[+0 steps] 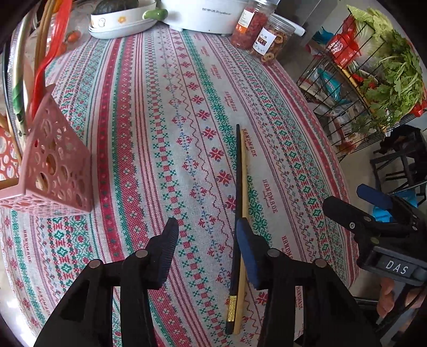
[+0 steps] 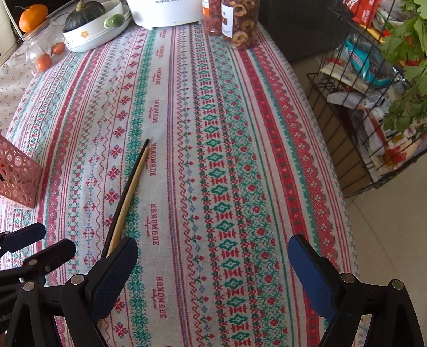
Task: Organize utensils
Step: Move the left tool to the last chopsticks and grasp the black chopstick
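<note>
A black chopstick [image 1: 237, 173] and a wooden chopstick [image 1: 244, 173] lie side by side on the patterned tablecloth [image 1: 160, 120]. My left gripper [image 1: 206, 232] hovers low over their near half with its jaws apart. The pair runs along the inner face of its right finger [image 1: 248, 253] and nothing is pressed between the pads. The pink perforated utensil holder [image 1: 53, 165], with several utensils standing in it, is at the left. In the right wrist view the chopsticks [image 2: 130, 188] pass behind the left finger [image 2: 114, 277] of my right gripper [image 2: 212, 243], which is wide open over bare cloth. The holder [image 2: 16, 176] is at the far left.
At the table's far end stand a white dish [image 2: 88, 34] holding a dark squash, a white appliance [image 1: 205, 13] and two jars of dried fruit [image 1: 272, 37]. A glass jar with oranges [image 2: 44, 53] stands back left. A wire rack [image 1: 347, 88] with greens stands beyond the right table edge.
</note>
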The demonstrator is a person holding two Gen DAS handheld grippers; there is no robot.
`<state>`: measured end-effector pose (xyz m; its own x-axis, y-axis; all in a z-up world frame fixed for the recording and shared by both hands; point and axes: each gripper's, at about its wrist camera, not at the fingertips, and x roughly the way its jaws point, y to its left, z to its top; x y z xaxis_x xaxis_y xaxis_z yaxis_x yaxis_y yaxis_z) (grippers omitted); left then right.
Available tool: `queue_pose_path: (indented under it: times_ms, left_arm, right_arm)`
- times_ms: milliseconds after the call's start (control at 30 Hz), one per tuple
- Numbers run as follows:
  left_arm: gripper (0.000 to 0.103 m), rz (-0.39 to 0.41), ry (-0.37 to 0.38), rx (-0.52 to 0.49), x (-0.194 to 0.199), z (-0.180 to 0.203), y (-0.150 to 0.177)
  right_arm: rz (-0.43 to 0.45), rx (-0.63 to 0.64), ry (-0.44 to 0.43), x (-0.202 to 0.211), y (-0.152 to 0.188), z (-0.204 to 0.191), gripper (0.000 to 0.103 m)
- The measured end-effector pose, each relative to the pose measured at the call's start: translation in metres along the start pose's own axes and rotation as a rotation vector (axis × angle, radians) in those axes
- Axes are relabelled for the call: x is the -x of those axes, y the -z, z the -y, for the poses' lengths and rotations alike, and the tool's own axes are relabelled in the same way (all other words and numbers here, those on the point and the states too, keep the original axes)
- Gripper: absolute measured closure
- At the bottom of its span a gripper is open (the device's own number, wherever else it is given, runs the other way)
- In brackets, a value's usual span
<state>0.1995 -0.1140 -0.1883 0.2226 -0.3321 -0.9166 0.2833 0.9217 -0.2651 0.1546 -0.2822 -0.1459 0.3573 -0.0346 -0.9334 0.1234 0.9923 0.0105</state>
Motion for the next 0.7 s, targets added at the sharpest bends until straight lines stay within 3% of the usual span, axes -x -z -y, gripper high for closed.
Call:
queue_pose_path:
  times_ms: [33, 100, 400, 700]
  left_arm:
    - [0.079, 0.000, 0.005, -0.011, -0.004, 0.003, -0.003]
    - [0.089, -0.006, 0.018, -0.035, -0.013, 0.010, -0.008]
    - [0.095, -0.027, 0.014, -0.079, -0.040, 0.030, -0.021]
    - [0.097, -0.032, -0.054, -0.120, -0.050, 0.040, -0.028]
  right_arm:
    - [-0.005, -0.004, 0.001, -0.002, 0.000, 0.003, 0.009]
    - [-0.015, -0.013, 0.006, -0.005, -0.001, 0.009, 0.009]
    - [-0.005, -0.027, 0.013, -0.005, -0.009, 0.019, 0.009]
    - [-0.013, -0.021, 0.008, -0.009, -0.011, 0.016, 0.009]
